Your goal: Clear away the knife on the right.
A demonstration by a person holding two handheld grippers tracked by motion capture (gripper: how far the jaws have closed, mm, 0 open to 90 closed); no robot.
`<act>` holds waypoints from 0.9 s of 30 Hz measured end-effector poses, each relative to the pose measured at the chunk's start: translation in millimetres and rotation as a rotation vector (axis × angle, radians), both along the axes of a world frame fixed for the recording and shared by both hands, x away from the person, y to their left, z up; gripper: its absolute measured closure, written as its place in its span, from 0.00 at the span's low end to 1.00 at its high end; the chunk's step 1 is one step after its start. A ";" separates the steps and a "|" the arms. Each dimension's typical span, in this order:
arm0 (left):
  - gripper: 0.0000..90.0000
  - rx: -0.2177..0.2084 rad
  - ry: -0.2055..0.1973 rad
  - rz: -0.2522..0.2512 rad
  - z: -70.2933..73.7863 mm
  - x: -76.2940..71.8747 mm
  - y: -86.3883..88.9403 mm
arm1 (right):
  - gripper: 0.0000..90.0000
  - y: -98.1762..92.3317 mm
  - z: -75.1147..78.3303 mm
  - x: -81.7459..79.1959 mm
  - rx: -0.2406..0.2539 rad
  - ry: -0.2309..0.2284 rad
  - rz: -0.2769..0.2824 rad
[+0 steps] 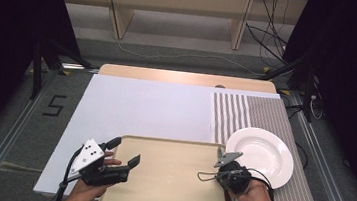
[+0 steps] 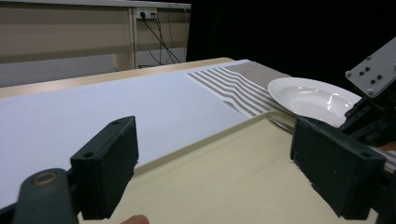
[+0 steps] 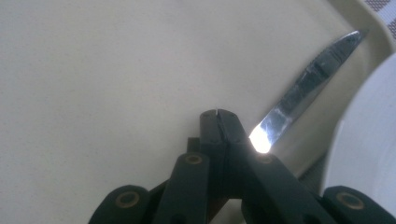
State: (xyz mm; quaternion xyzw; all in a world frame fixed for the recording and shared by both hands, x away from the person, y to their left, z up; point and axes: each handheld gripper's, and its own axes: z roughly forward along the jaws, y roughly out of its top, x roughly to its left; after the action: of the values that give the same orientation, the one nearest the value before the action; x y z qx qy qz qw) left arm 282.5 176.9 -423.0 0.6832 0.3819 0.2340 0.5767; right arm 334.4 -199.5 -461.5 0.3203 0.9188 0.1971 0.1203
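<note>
While the left gripper [image 1: 132,162] hovers wide open and empty over the beige tray's [image 1: 167,190] near-left part, the right gripper [image 3: 219,122] sits pressed shut at the tray's right edge. A table knife [image 3: 308,86] lies just beside it, blade running far-right toward the white plate [image 1: 266,152]; its handle is hidden, so the jaws may already pinch it. The right hand is nearer.

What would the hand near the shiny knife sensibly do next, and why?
Probably open the right gripper and shift it sideways onto the silver table knife. Its jaws are pressed together beside the blade, which lies on the beige plastic tray near the white round plate.
</note>
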 end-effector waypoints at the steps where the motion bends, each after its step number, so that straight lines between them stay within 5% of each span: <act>1: 0.17 0.001 0.000 0.000 0.0 0.0 0.1 | 1.00 -1.4 0.3 0.4 0.000 0.002 -0.001; 10: 0.17 -0.001 0.000 0.000 0.0 0.0 0.2 | 0.99 -6.1 5.0 0.3 0.029 -0.001 -0.020; 15: 0.17 -0.001 0.000 -0.001 -0.2 -0.1 -0.3 | 0.95 -11.1 16.8 -3.0 0.123 -0.069 -0.019; 22: 0.17 -0.001 0.000 0.000 -0.3 -0.1 -0.3 | 0.63 -13.7 33.2 -8.6 0.301 -0.122 -0.014; 27: 0.17 -0.002 0.000 0.000 -0.5 0.1 -0.3 | 0.54 -13.9 40.7 -13.4 0.386 -0.139 0.004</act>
State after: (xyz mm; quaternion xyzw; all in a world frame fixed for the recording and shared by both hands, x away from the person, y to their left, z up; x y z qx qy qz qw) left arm 282.6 176.6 -423.5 0.6828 0.3822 0.2335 0.5773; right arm 321.0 -213.4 -420.8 0.3213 0.8541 0.3912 0.1192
